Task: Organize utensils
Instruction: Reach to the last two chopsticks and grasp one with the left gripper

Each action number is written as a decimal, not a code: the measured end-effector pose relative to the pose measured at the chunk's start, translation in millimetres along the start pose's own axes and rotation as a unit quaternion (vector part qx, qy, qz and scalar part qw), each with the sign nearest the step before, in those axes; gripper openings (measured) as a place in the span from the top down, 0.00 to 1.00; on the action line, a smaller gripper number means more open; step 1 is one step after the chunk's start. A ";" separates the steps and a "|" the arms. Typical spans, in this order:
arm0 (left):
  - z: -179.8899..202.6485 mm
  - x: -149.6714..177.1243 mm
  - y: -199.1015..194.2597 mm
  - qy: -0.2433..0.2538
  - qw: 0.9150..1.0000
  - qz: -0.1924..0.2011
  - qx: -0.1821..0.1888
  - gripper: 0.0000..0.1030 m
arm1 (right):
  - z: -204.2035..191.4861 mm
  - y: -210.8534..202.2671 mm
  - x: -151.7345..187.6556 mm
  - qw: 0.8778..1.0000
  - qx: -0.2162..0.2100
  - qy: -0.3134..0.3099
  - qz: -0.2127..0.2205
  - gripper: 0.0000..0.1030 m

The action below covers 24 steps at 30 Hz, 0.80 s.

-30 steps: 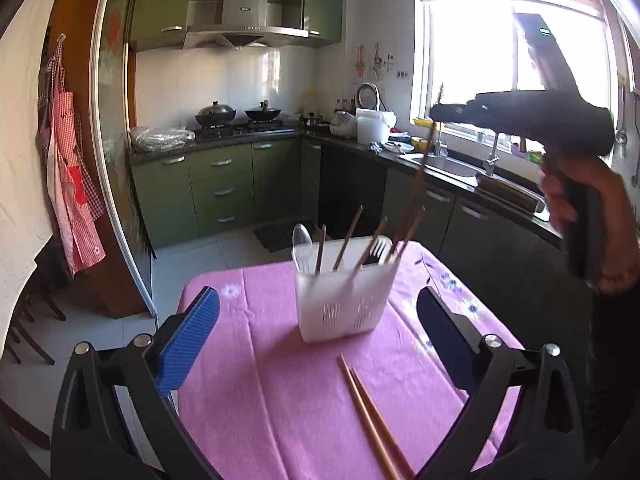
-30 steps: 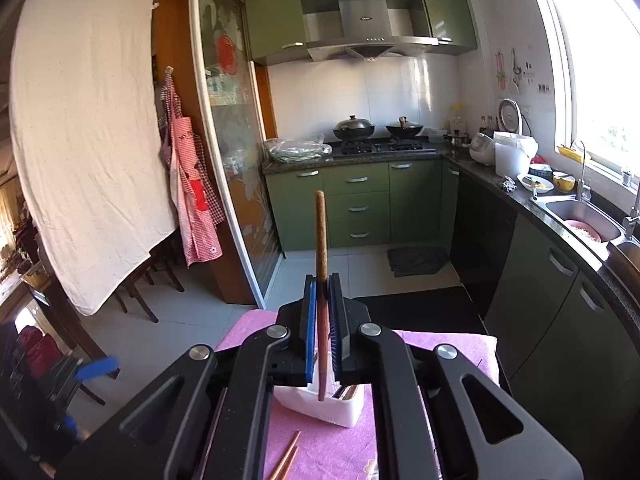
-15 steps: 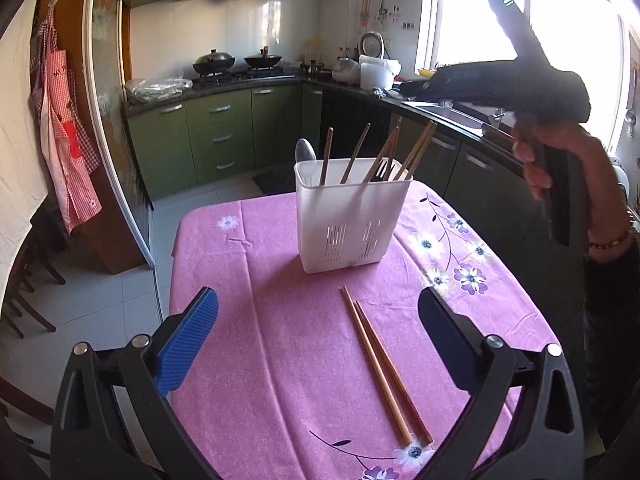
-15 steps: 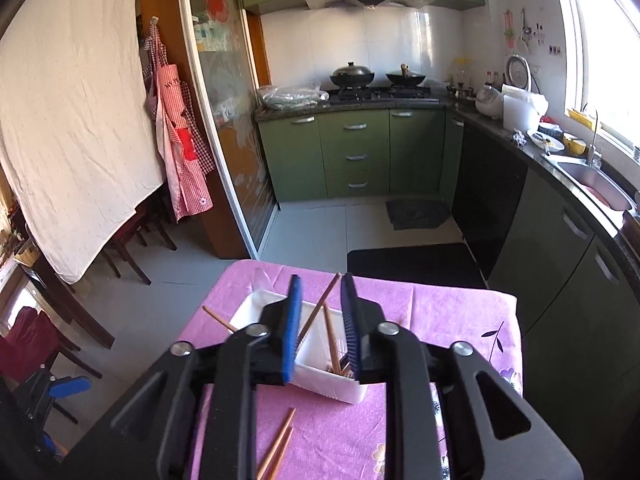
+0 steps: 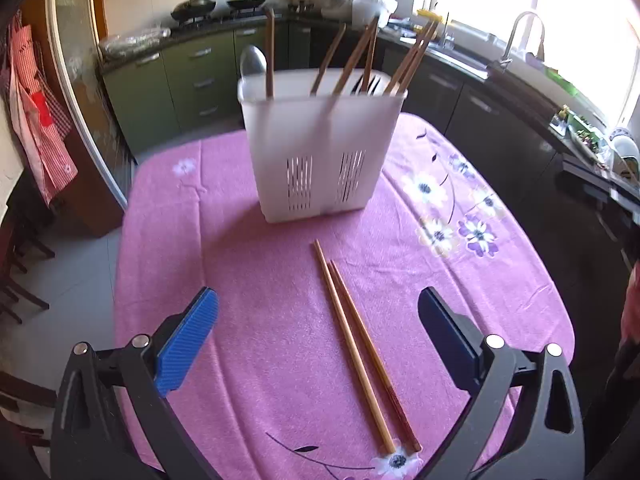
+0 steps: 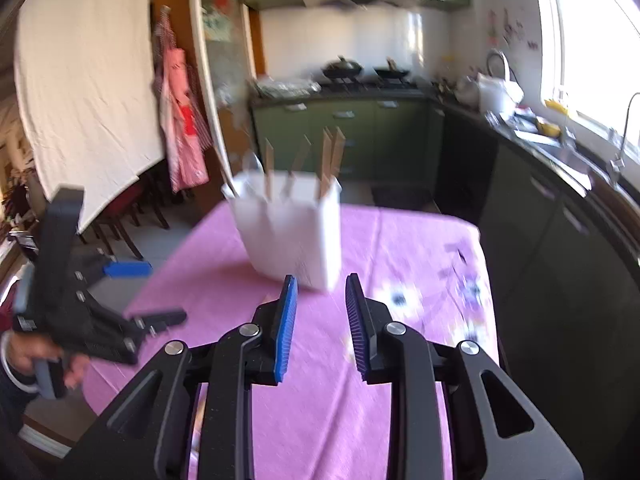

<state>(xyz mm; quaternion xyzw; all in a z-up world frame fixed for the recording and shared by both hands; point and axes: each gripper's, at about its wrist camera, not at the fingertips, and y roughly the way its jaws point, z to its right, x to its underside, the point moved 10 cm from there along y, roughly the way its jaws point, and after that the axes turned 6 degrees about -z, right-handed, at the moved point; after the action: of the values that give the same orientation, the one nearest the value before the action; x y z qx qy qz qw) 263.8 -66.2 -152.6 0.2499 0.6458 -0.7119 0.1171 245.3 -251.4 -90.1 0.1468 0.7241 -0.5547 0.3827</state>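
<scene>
Only the left view shows two chopsticks [image 5: 362,350] before the holder [image 5: 320,152]; left tongs [image 5: 316,338] released wide, right tongs [image 6: 322,326] just opening, empty.

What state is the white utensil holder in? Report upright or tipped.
Upright. The white utensil holder stands flat on the pink tablecloth, chopsticks sticking up from it.

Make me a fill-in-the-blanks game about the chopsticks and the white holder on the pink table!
1. The number of chopsticks lying flat on the pink tablecloth is ____.
2. The white holder stands upright with chopsticks and one silver ____ inside it.
3. The right gripper has nothing between its blue pads, so it is ____.
4. The left gripper has its pads spread wide over the loose ____.

Missing words: two; spoon; empty; chopsticks
</scene>
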 end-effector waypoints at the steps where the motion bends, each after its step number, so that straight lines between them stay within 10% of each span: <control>1: 1.2 1.2 10.1 -0.001 1.000 -0.012 -0.003 0.07 | 5.8 4.9 9.2 1.000 0.001 0.006 -0.008 0.75; 7: 4.8 9.2 63.2 -0.011 0.997 -0.073 -0.009 0.09 | 29.9 38.5 51.0 0.998 -0.010 0.038 -0.055 0.70; 14: -5.7 18.9 102.4 -0.031 0.991 -0.129 -0.030 0.36 | 35.7 59.0 68.9 0.996 -0.019 0.052 -0.073 0.70; 24: -9.4 19.8 117.7 -0.036 0.988 -0.148 -0.037 0.50 | 37.2 64.6 68.9 0.995 -0.029 0.062 -0.076 0.70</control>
<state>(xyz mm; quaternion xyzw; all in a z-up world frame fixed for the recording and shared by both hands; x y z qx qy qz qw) 306.5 -70.2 -264.4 0.1211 0.6973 -0.7052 0.0424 255.2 -278.0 -187.6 0.1139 0.7712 -0.5510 0.2979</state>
